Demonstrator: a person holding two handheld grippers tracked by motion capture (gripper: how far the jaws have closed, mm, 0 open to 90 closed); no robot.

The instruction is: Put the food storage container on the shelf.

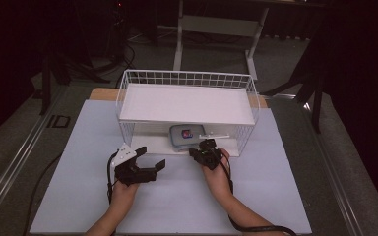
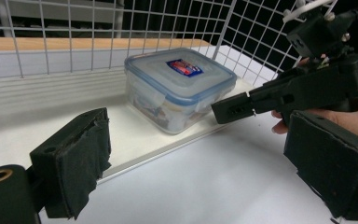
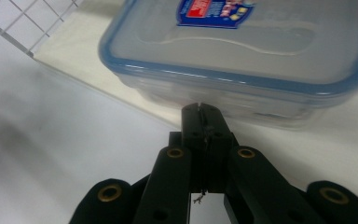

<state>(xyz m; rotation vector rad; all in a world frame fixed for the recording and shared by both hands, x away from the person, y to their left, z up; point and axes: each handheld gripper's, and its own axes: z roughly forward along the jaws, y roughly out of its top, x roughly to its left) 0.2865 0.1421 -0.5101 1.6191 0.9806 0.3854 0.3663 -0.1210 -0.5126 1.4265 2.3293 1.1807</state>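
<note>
Lidded plastic food container sits on lower shelf of wire rack, centre-near. Rigid, smooth, slippery; grip across side walls under rim. Right gripper fingers closed, empty, tips at near wall. Left gripper fingers open, empty.

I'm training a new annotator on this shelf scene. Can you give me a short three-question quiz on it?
1. True or false: the right gripper has its jaws shut with nothing between them.
2. Where does the lidded plastic container sit? A) on the upper shelf of the wire rack B) on the rack's lower board, under the shelf C) on the table beside the rack
3. In a word, how do the jaws of the left gripper stand?

Key: 1 true; 2 B; 3 open.
</note>
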